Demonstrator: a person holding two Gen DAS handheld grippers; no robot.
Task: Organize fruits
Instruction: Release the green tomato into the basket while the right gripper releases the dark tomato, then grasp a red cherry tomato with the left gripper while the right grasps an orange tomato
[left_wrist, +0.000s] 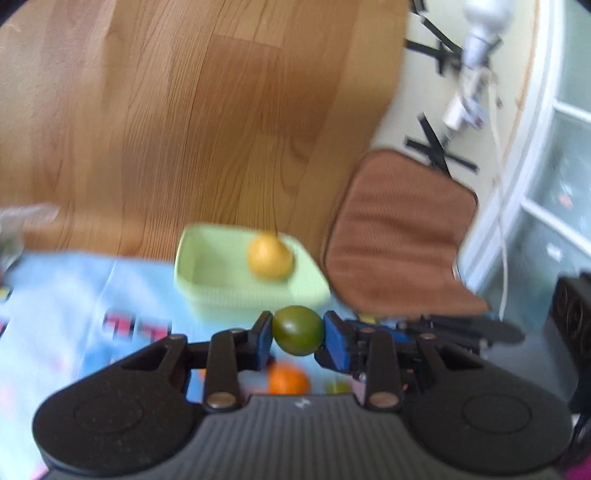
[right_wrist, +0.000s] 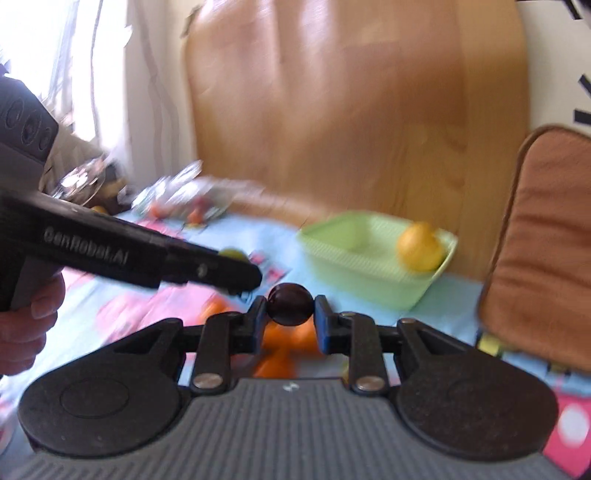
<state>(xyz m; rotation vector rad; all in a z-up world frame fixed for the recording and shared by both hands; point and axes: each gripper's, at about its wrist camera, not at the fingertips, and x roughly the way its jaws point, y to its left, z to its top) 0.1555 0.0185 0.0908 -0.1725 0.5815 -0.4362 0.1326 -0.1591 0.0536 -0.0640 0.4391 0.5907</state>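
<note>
Blue tablecloth (left_wrist: 74, 280); tongs (left_wrist: 298, 334) pinch round green fruit (left_wrist: 297, 329).

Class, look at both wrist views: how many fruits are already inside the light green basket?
1. A single yellow-orange fruit sits in the green basket, toward its right side in both views. The near wall hides part of the basket floor, so a smaller fruit could be hidden there.

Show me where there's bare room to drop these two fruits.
Inside the green basket, the floor left of the yellow fruit is bare. The blue cloth left of the basket is also open. Below both grippers it is crowded with oranges.
</note>
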